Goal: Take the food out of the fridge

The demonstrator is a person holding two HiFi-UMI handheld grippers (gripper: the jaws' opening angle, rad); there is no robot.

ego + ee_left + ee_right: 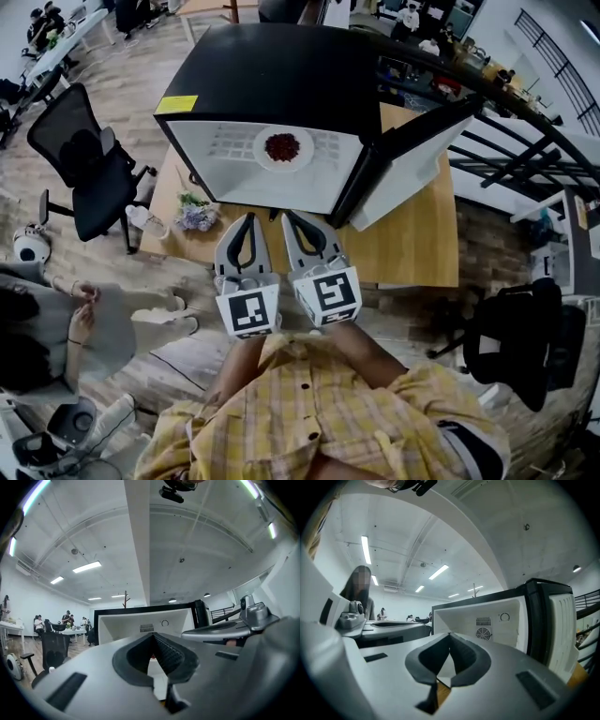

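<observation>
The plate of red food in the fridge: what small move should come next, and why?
Probably open the right gripper and ease it toward the plate. The fridge door stands open, the plate sits inside, and that gripper and the left gripper are outside the opening, shut and empty.

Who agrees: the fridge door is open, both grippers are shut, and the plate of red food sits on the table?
Wrong place: the plate of red food sits inside the fridge, not on the table, as the head view shows.

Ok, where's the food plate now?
Head view, upper centre: the round white plate of dark red food sits inside the open black fridge, midway across its white interior.
</observation>
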